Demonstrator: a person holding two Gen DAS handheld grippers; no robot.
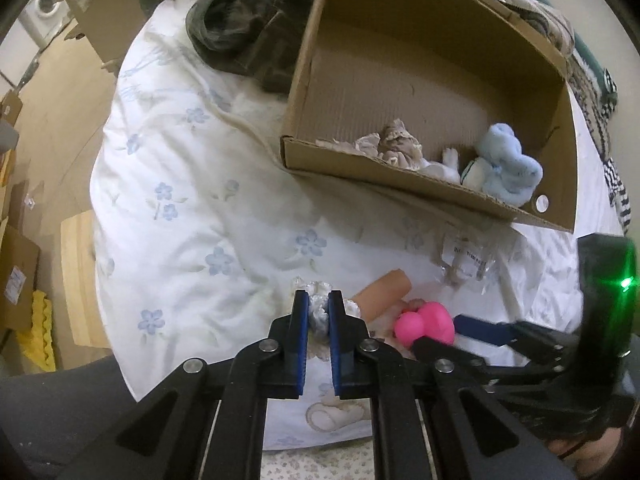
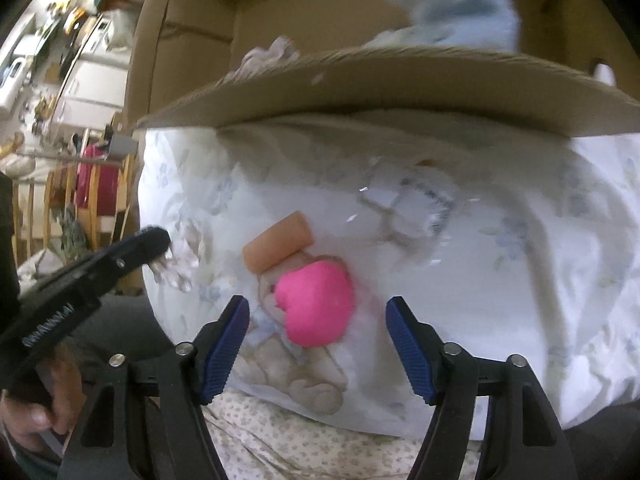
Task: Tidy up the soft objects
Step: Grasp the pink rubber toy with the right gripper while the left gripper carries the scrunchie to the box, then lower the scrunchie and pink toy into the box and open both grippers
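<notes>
Your left hand-held gripper is clenched on a frilly white cloth piece low over the bed's floral duvet. Your right hand-held gripper is spread wide, flanking the pink soft toy lying beside a peach cylinder. The cardboard box beyond holds a blue plush.

Colours and patterns. White quilt printed with pale blue flowers and a beige teddy bear at 6 o'clock. Plain brown cardboard box at 1 o'clock, containing a light blue plush toy and a beige frilled cloth. Bright pink soft toy at centre; peach-orange cylinder at its 11 o'clock. White-grey frilly cloth between blue finger pads. Black gripper frames.
</notes>
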